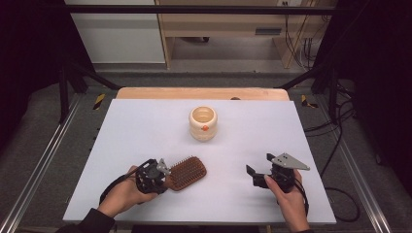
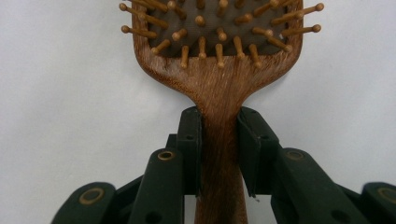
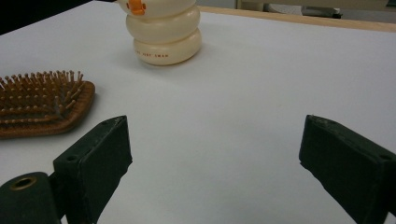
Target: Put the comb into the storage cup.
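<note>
A wooden paddle hairbrush (image 1: 186, 173) lies bristles-up on the white table, near its front left. My left gripper (image 1: 163, 177) is shut on the brush's handle (image 2: 219, 158); in the left gripper view both black pads press the handle's sides just below the brush head (image 2: 217, 42). A cream ring-shaped cup with an orange mark (image 1: 203, 123) stands at the table's middle, farther back. My right gripper (image 1: 259, 169) hovers at the front right with its jaws wide apart and nothing between them; its view has the brush (image 3: 42, 105) at left and the cup (image 3: 163, 32) ahead.
The white table top (image 1: 145, 131) ends in a wooden strip at the far edge (image 1: 201, 93). Metal frame rails run along both sides, with cables on the floor at right (image 1: 335, 145).
</note>
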The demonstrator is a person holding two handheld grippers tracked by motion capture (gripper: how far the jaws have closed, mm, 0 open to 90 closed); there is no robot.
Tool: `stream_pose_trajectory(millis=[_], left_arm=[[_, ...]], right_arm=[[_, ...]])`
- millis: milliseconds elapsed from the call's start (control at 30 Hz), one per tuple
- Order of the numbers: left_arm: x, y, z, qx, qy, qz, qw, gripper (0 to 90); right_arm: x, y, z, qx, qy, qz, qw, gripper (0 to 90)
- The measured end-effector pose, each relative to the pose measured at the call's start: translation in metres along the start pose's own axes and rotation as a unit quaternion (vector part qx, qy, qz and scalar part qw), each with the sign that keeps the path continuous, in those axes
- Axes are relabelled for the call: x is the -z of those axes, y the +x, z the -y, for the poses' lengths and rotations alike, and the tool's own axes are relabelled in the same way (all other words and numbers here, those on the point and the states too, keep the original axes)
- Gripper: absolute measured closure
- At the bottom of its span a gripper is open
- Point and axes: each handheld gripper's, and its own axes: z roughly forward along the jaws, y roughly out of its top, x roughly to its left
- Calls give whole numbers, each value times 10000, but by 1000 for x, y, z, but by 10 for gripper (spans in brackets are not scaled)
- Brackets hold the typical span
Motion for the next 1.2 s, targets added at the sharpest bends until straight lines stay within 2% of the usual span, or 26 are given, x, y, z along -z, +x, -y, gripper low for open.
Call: stream_pose_trajectory(millis=[167, 500, 633, 800, 967, 1067, 1200], left_arm=[[0, -1, -1, -14, 33, -44, 10000, 725], [1, -3, 3, -79, -133, -98, 9998, 726], [2, -3, 4, -111, -237, -227, 9994, 726], [4, -2, 7, -117, -495, -357, 9981, 726], [7, -2, 10, -69, -912, -537, 9944, 726], [10, -1, 11, 37, -1215, -628, 9906, 726], [11, -1, 12, 158, -1607, -748, 9840, 726]], right_arm=[[-1, 0, 0, -18, 24, -11, 10000, 92], [0, 0, 0, -31, -2, -14, 10000, 92], [0, -1, 0, -29, 1, -10, 10000, 92], [0, 0, 0, -44, -14, -13, 10000, 92], [0, 0, 0, -29, -17, -12, 10000, 92], [0, 0, 0, -36, -31, -4, 10000, 92], [0, 1, -1, -27, -56, -3, 10000, 92]])
